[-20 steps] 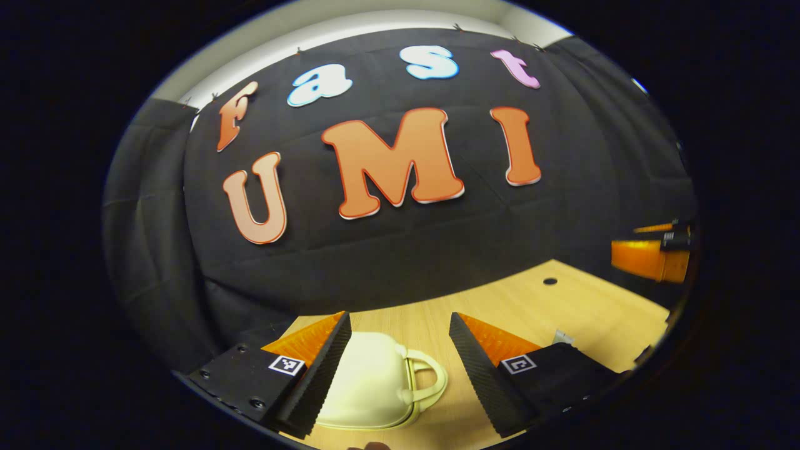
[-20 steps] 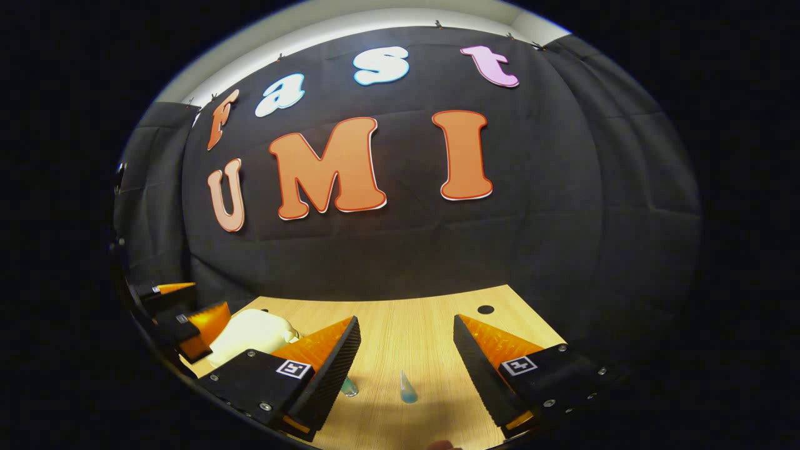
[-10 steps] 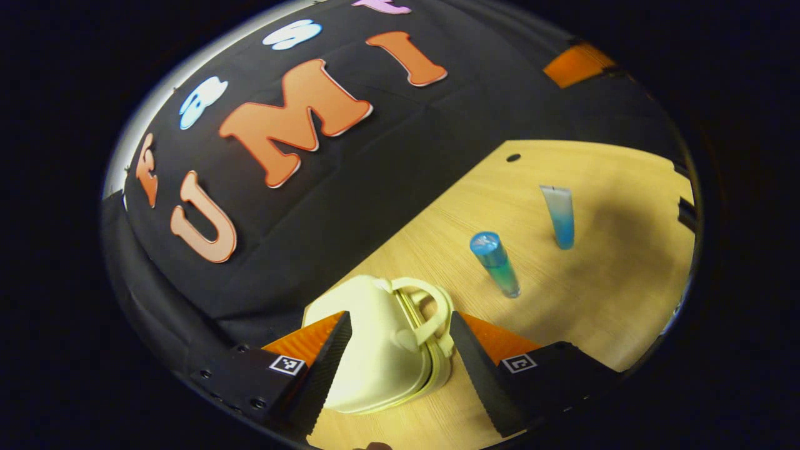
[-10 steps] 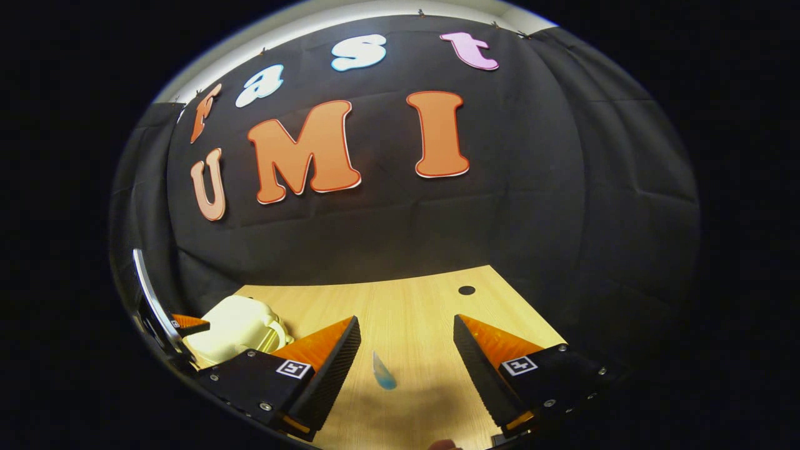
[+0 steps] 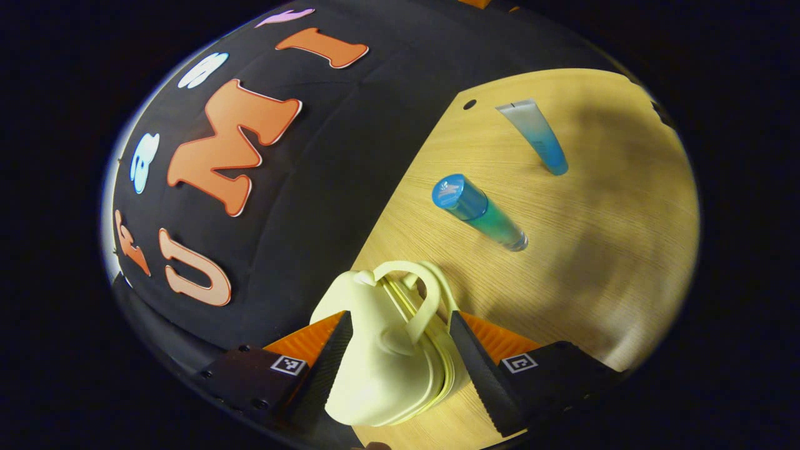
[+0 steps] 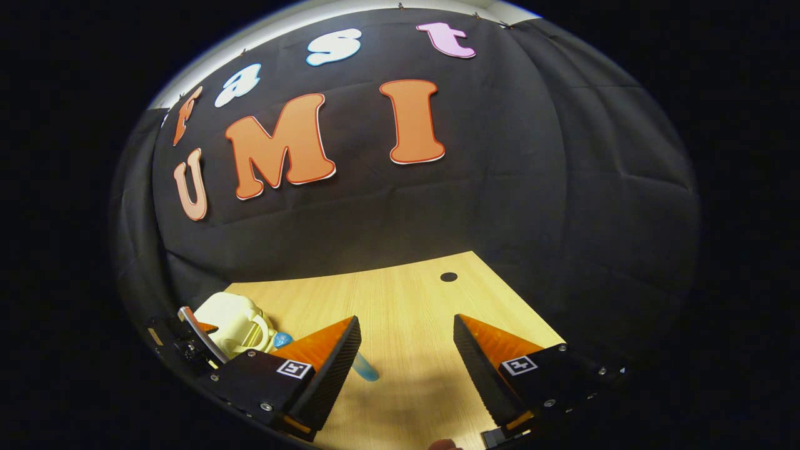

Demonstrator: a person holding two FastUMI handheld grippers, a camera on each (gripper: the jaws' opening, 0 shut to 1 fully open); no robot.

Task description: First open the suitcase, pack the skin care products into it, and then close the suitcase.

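While the small cream suitcase (image 5: 387, 350) is shut, with its two shells together and its handle (image 5: 420, 299) standing clear of the seam, the step in hand looks like the first one: opening it. In the left gripper view the left gripper (image 5: 400, 350) straddles the case, one finger at each side of it near the handle end; the fingers are spread apart, and I cannot tell whether they touch the shell, so I judge it open and not yet gripping. The case sits near the table's (image 5: 600, 250) back edge, where the wood meets the black cloth, toward the left end.

The next move, as I judge it, calls for holding one shell steady and parting the other along the seam; the right gripper (image 6: 406, 356) hangs above the table with its fingers wide apart and nothing between them, free to help.

Counted: one suitcase and two skin care items. A bottle with a blue cap (image 5: 478, 211) stands near the middle of the table, just beyond the case, and a clear tube with a blue end (image 5: 535, 134) lies farther off, near a small dark hole (image 5: 469, 104) by the back edge. Both are outside the case, well apart from each other.
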